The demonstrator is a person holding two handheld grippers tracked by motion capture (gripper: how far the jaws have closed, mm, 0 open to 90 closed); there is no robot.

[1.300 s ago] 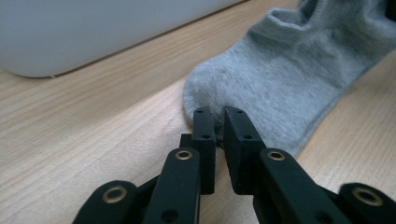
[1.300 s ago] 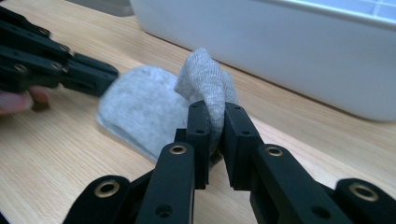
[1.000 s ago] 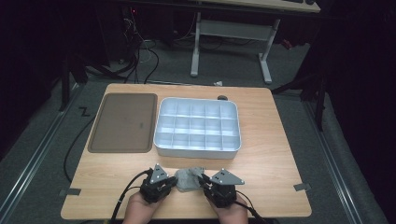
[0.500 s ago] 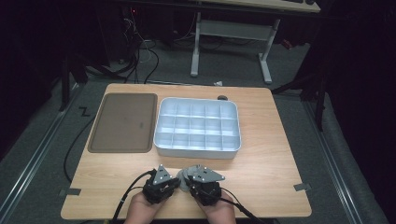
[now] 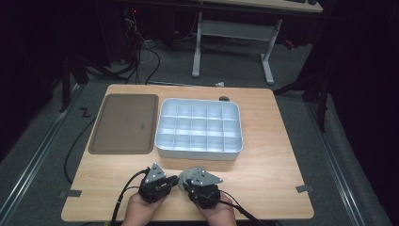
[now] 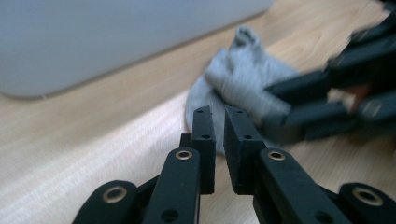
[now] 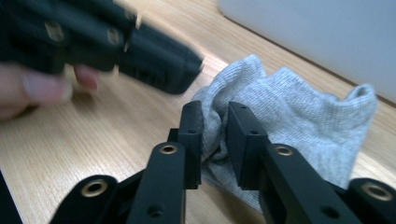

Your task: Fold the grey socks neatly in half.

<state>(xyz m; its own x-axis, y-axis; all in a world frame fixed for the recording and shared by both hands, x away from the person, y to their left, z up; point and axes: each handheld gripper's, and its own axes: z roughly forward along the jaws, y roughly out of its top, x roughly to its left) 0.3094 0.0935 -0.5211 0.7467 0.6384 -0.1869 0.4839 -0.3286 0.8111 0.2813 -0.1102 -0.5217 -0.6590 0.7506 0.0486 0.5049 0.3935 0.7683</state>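
Note:
A grey sock point(image 5: 185, 174) point(image 6: 243, 79) point(image 7: 299, 107) lies bunched on the wooden table near its front edge, between my two grippers. My left gripper point(image 5: 175, 181) point(image 6: 219, 116) points right, its jaws almost together, and seems to pinch the sock's thin near edge. My right gripper point(image 5: 187, 182) point(image 7: 215, 114) faces it from the right, tips close to the left one's. Its jaws have just been opening. A fold of the sock sits loosely in the gap between them. A hand holds each gripper at the table's front edge.
A white compartment box point(image 5: 200, 153) stands just beyond the grippers, mid-table. A flat brown tray point(image 5: 124, 123) lies to its left. A small dark object point(image 5: 224, 99) rests by the far edge. Bare wood stretches to the right.
My right gripper has moved left toward the left gripper. The sock, spread flat between them a second ago, is now gathered into a heap. The left hand has stayed put.

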